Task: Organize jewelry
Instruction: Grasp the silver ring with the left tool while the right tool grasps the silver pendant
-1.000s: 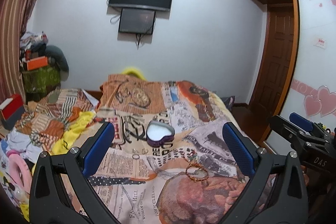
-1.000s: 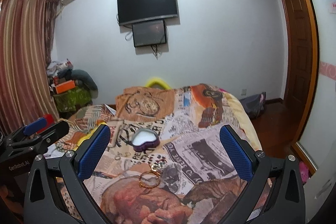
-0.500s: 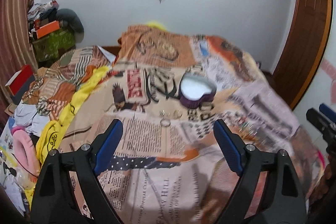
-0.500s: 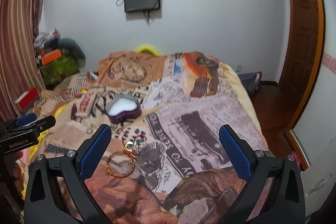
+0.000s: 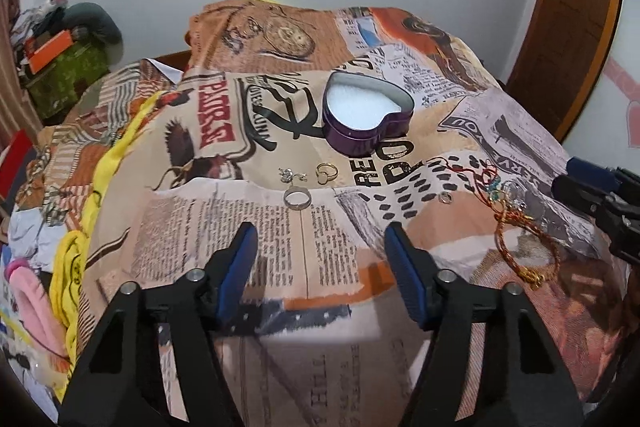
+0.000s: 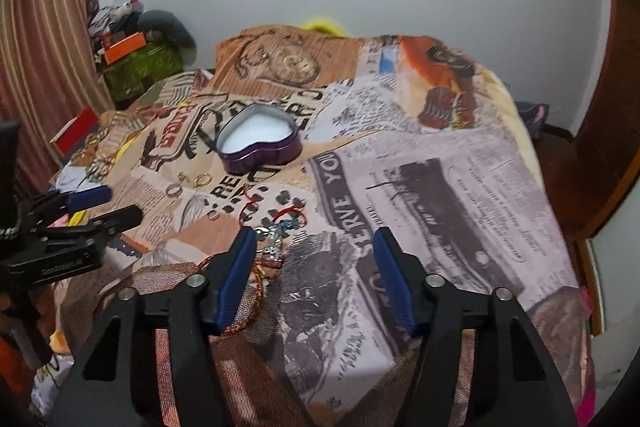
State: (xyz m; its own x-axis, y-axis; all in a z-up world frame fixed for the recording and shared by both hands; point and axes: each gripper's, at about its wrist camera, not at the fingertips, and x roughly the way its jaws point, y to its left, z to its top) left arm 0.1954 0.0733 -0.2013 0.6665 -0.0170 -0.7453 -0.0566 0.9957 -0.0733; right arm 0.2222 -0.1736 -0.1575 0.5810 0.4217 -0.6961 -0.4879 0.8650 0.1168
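Observation:
A purple heart-shaped tin [image 5: 367, 119] with a white lining lies open on the printed bedspread; it also shows in the right wrist view [image 6: 259, 143]. In front of it lie a silver ring [image 5: 297, 198], a gold ring [image 5: 326, 172], a small silver piece [image 5: 289, 175] and another small ring [image 5: 445, 198]. A red string bracelet [image 5: 478, 174] and a gold-red bangle [image 5: 524, 247] lie to the right. My left gripper [image 5: 320, 267] is open and empty, just short of the silver ring. My right gripper [image 6: 314, 275] is open and empty, its left finger beside the bangle and charms [image 6: 272, 239].
The bed [image 6: 460, 195] drops off at its right edge toward a wooden door [image 5: 568, 7]. Clothes and a pink item [image 5: 28, 303] lie at the left. A cluttered green box [image 6: 140, 67] stands by the curtain. Each gripper shows at the edge of the other's view.
Both grippers have tilted down and moved closer to the bed. Their jaws have narrowed but stay open. The jewelry and tin have not moved.

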